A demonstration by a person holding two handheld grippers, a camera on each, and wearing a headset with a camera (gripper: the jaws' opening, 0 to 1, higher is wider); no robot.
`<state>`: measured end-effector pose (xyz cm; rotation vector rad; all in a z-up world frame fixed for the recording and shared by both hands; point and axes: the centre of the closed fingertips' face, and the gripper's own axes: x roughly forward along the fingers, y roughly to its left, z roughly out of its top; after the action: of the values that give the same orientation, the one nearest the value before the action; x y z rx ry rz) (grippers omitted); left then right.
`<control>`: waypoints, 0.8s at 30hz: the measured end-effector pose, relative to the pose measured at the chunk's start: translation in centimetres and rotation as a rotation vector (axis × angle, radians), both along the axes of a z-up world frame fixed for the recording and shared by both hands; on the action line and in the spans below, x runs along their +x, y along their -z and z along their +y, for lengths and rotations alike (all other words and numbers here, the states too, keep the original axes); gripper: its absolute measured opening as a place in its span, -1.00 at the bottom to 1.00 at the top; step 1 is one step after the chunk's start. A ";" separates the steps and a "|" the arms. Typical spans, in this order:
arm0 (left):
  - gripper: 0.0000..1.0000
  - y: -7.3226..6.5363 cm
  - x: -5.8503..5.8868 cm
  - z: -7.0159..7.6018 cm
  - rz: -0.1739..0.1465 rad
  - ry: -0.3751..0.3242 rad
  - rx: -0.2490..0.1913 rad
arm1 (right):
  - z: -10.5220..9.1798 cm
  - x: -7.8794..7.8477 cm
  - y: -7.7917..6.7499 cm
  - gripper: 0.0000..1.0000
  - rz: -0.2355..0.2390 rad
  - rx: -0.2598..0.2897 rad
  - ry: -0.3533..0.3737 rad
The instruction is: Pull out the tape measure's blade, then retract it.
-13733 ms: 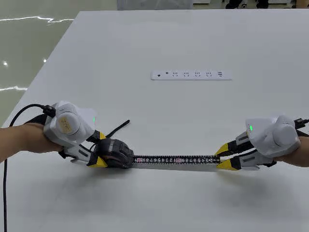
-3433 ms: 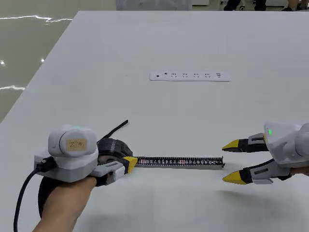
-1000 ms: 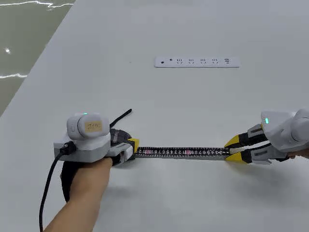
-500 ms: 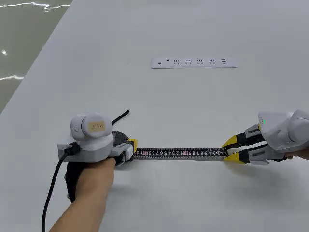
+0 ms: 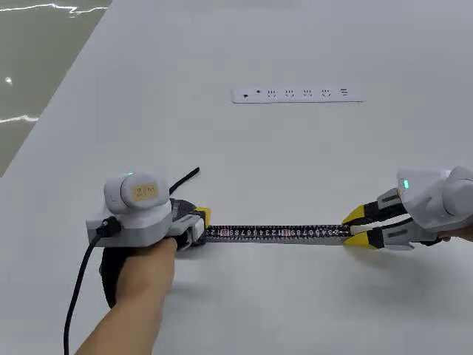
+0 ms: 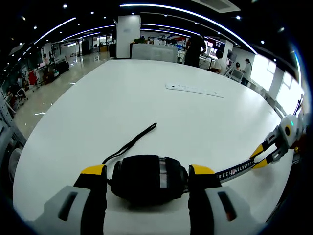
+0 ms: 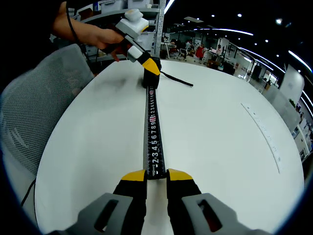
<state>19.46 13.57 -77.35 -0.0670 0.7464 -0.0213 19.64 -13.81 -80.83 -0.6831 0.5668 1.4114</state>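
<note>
White worktop point(image 5: 295, 163) with a power strip point(image 5: 297, 95), in an office point(image 6: 73, 51) under ceiling strip lights point(image 6: 195, 12). Left tool point(image 6: 146, 170) clamps the tape measure point(image 6: 149, 178) on the worktop; right tool point(image 7: 156, 175) pinches the tip of its extended blade point(image 5: 277, 232).

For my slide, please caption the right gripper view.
Right gripper pinches the end of the extended blade while the left gripper holds the tape measure case on a white table.
</note>
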 end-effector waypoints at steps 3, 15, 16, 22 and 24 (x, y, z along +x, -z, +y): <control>0.28 -0.2 -0.4 -0.4 0.005 0.004 0.007 | 0.0 -0.1 -0.1 -0.71 0.000 -0.002 -0.001; 0.24 0.2 -0.3 -0.4 0.027 -0.006 -0.019 | 0.1 -0.1 -0.3 -0.71 -0.004 -0.001 0.002; 0.23 0.5 0.1 -0.1 0.029 -0.003 -0.016 | 0.1 -0.2 -0.3 -0.71 -0.004 -0.001 0.002; 0.22 0.1 -0.4 -0.5 0.038 -0.002 0.005 | 0.0 -0.2 -0.4 -0.71 -0.008 0.000 -0.001; 0.21 0.3 -0.2 -0.3 0.044 -0.001 0.013 | 0.1 -0.1 -0.5 -0.71 -0.011 0.002 -0.001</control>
<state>19.26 13.23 -77.69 -0.0560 0.7903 -0.0137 19.50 -13.75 -80.32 -0.6890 0.5565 1.4079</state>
